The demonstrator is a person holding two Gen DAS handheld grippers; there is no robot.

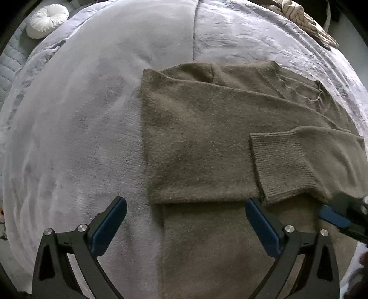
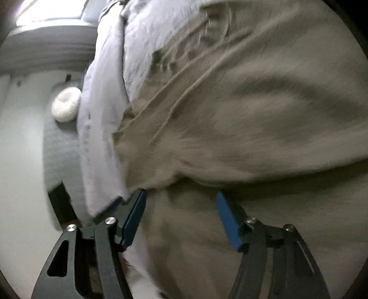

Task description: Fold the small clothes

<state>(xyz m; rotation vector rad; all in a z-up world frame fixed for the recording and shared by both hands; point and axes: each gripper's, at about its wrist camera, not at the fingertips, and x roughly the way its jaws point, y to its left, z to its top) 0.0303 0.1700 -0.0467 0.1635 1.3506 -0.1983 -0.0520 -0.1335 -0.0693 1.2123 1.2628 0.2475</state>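
An olive-brown knit sweater (image 1: 207, 138) lies on the grey bedspread (image 1: 80, 126), partly folded, with a ribbed cuff (image 1: 283, 163) laid over its lower right part. My left gripper (image 1: 186, 207) is open and empty, hovering over the sweater's lower edge. My right gripper (image 2: 181, 197) is open, close above the same sweater (image 2: 253, 115); the view is blurred by motion. The right gripper also shows at the right edge of the left wrist view (image 1: 340, 214).
A round white cushion (image 1: 47, 21) lies at the far left of the bed and also shows in the right wrist view (image 2: 65, 105). A striped beige cloth (image 1: 306, 20) lies at the far right corner. The bed edge drops off to the left in the right wrist view.
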